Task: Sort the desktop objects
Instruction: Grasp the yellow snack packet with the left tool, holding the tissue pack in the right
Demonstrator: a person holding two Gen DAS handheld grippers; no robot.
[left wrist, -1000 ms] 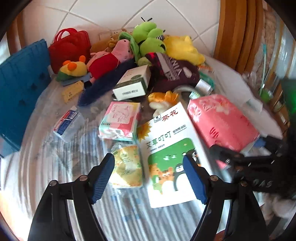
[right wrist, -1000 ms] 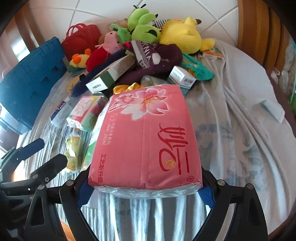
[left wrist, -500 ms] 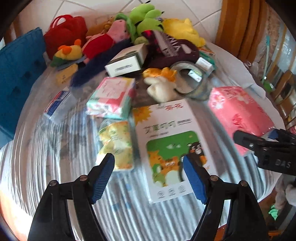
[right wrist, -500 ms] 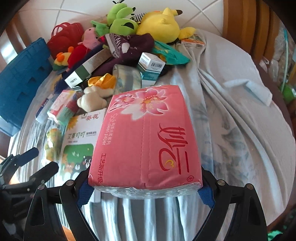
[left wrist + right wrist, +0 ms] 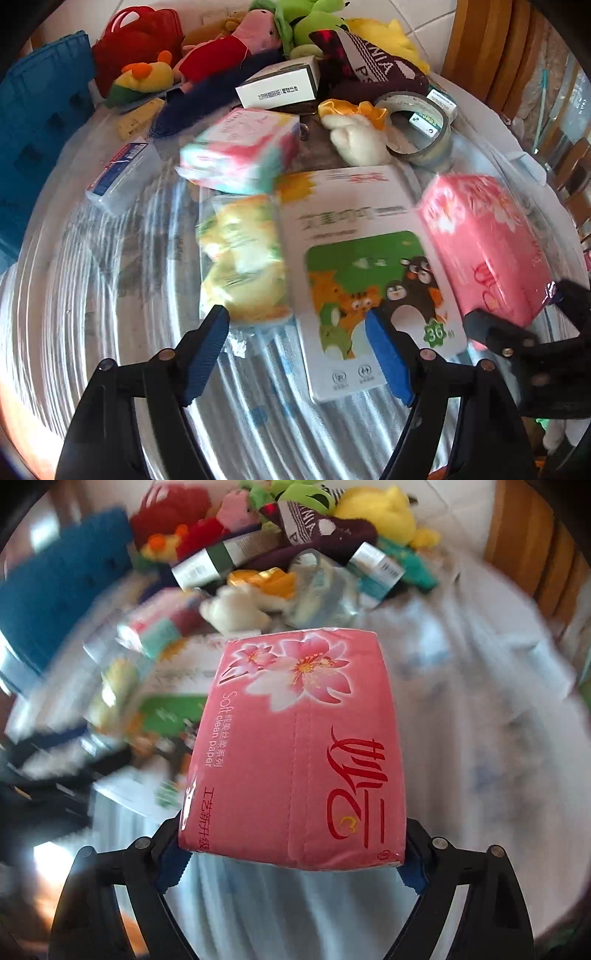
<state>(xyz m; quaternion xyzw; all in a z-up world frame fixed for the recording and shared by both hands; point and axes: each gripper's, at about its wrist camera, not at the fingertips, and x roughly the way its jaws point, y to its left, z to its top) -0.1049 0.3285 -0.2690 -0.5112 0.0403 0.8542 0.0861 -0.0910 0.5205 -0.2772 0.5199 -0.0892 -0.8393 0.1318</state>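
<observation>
right gripper clamps the near end of a pink tissue pack, which juts forward between its fingers, raised over the cloth-covered table. left gripper, jaws wide and empty, hovers above a yellow packet and a white cartoon-animal box.

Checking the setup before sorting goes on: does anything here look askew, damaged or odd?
Nothing looks damaged or spilled. The clutter is simply unsorted: a small white carton sits inside the clear tape roll, and plush toys are heaped at the back. The pink flowered tissue pack is held level in the right gripper.
</observation>
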